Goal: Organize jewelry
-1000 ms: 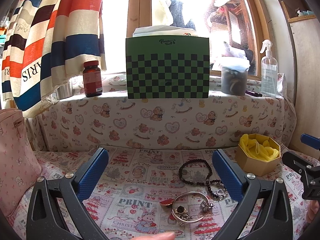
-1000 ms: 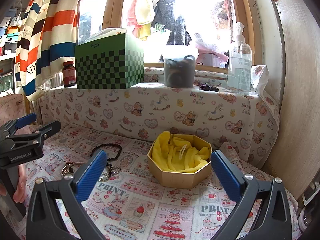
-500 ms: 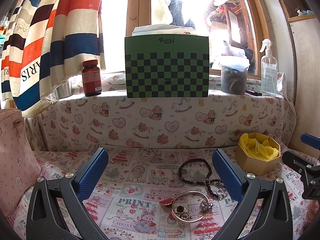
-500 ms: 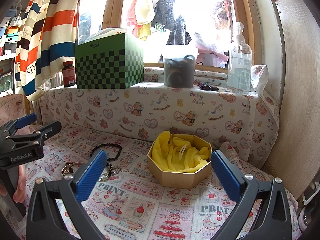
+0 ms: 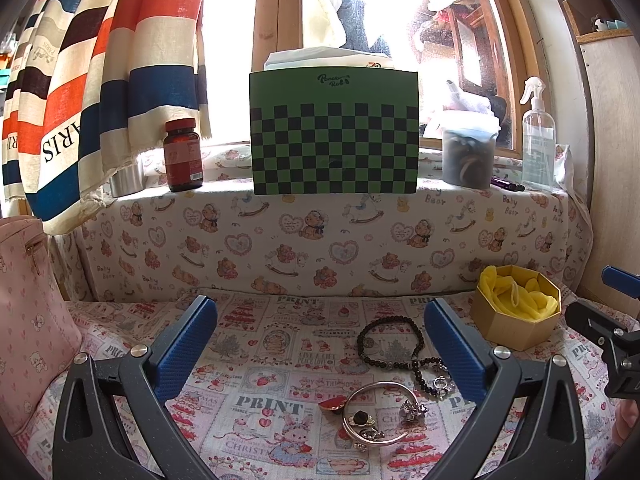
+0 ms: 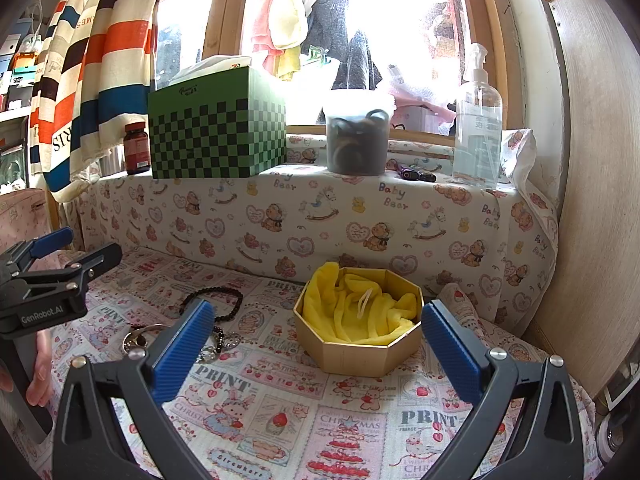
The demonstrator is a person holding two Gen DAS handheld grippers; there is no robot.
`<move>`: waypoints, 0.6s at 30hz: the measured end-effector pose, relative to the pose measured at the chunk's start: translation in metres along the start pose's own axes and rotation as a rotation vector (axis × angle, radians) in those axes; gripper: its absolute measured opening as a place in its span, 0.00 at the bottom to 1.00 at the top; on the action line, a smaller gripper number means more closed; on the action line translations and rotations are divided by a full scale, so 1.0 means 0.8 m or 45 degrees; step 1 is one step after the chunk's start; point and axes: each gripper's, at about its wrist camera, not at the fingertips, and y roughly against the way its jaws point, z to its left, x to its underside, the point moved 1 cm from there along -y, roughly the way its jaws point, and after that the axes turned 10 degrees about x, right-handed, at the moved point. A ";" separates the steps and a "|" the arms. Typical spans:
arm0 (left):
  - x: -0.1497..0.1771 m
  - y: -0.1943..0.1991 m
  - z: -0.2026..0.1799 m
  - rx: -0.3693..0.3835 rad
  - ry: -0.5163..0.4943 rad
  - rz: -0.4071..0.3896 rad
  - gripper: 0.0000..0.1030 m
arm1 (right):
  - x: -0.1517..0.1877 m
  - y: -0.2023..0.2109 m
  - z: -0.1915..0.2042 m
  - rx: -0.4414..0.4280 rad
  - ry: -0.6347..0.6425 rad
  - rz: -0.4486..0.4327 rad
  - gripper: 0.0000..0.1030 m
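Note:
A black bead necklace (image 5: 390, 340) lies on the printed cloth, with a silver bangle (image 5: 380, 412), a small red piece (image 5: 333, 404) and rings beside it. A gold octagonal box (image 5: 516, 312) lined with yellow cloth stands to their right; it also shows in the right wrist view (image 6: 360, 320). My left gripper (image 5: 320, 352) is open and empty, hovering just before the jewelry. My right gripper (image 6: 316, 348) is open and empty, facing the box. The necklace (image 6: 216, 304) shows left of it.
A green checked tissue box (image 5: 334, 136), a red pill bottle (image 5: 183, 156), a dark jar (image 5: 468, 152) and a spray bottle (image 5: 538, 148) stand on the window ledge. A pink bag (image 5: 32, 312) is at the left. A wooden wall (image 6: 600, 200) closes the right side.
A fingertip seen at the bottom edge of the left wrist view one second ago is gone. Both grippers and the jewelry have barely moved.

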 end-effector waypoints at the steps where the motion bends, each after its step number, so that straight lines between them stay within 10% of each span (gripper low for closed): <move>1: 0.000 0.000 0.000 -0.001 0.001 0.000 1.00 | 0.000 0.000 0.000 0.000 0.000 0.001 1.00; 18: 0.002 0.000 -0.001 -0.001 0.004 0.004 1.00 | 0.000 0.001 0.001 0.002 0.004 -0.003 1.00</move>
